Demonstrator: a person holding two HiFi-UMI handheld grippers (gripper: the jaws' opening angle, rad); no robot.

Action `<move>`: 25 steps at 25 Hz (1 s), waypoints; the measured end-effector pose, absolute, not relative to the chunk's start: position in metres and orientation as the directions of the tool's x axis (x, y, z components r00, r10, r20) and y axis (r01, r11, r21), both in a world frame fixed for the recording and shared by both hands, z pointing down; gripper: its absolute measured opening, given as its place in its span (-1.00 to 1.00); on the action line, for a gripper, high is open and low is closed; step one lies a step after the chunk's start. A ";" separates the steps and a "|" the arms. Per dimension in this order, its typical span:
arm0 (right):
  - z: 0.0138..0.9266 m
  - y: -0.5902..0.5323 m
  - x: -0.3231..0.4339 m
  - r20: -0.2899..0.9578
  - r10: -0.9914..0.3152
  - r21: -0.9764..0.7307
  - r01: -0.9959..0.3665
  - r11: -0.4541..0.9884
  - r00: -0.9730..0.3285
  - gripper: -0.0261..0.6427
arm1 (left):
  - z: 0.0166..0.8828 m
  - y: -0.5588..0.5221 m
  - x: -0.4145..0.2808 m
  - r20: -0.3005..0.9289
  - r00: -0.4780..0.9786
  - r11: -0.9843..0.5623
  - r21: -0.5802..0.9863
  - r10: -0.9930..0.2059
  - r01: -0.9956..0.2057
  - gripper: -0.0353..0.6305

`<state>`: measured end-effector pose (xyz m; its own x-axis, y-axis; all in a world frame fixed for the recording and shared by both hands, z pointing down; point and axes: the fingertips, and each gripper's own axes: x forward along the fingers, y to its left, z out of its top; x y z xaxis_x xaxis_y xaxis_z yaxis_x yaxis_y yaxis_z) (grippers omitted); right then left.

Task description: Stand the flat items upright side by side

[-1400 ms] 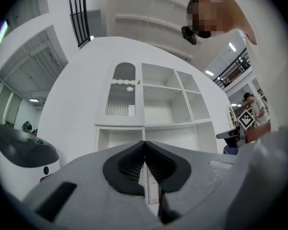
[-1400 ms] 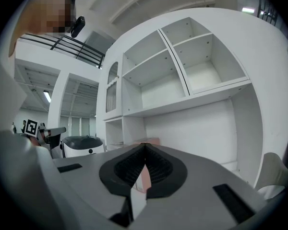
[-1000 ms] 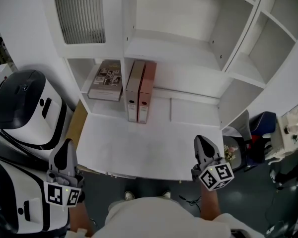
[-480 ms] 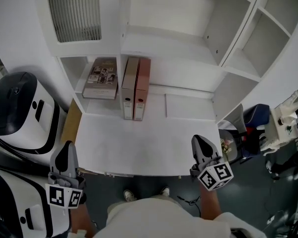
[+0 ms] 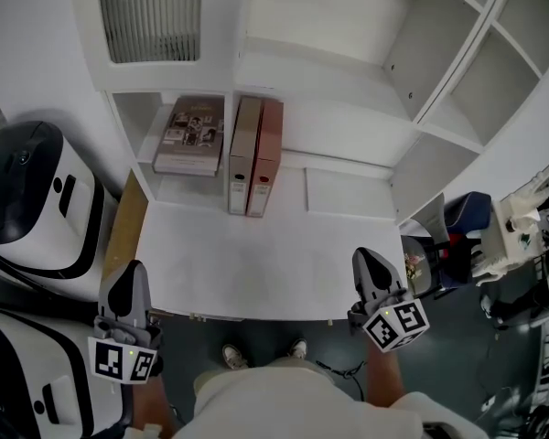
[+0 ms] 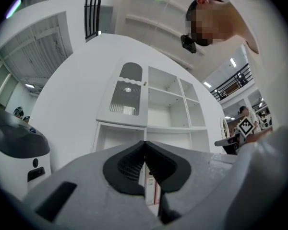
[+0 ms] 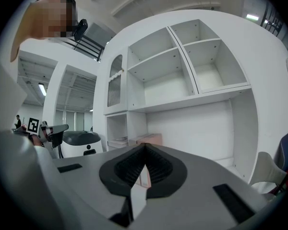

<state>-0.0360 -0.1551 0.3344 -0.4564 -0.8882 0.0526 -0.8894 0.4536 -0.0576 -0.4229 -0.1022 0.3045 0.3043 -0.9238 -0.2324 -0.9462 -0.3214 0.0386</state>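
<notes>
Reads as partly done: beige file (image 5: pixel 242 154) and pink file (image 5: pixel 267 154) upright, touching side by side, upper centre at the back of the white desk (image 5: pixel 256 268). Left to do: photo book (image 5: pixel 190 135) lying flat in the cubby just left of them. Left gripper (image 5: pixel 134 273) at lower left, right gripper (image 5: pixel 368 262) at lower right: jaws pressed together, empty. Versus earlier frame: left gripper slightly lower; files, book unmoved.

Grey left hand-held gripper (image 5: pixel 133 269) and right hand-held gripper (image 5: pixel 365 256), black-and-white marker cubes (image 5: pixel 395 326), pale top (image 5: pixel 274 402)
</notes>
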 end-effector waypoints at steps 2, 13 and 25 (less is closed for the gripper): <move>0.334 -0.156 -0.039 0.048 -0.891 -0.042 -0.892 0.450 -0.451 -0.92 | 0.303 -0.104 -0.422 -0.232 0.314 -0.330 0.031 -0.920 -0.943 -0.85; 0.339 -0.162 -0.036 0.043 -0.887 -0.056 -0.887 0.458 -0.461 -0.92 | 0.305 -0.103 -0.401 -0.247 0.325 -0.344 0.039 -0.913 -0.938 -0.85; 0.336 -0.168 -0.029 0.037 -0.886 -0.062 -0.886 0.460 -0.463 -0.92 | 0.312 -0.120 -0.379 -0.226 0.357 -0.377 0.053 -0.906 -0.925 -0.85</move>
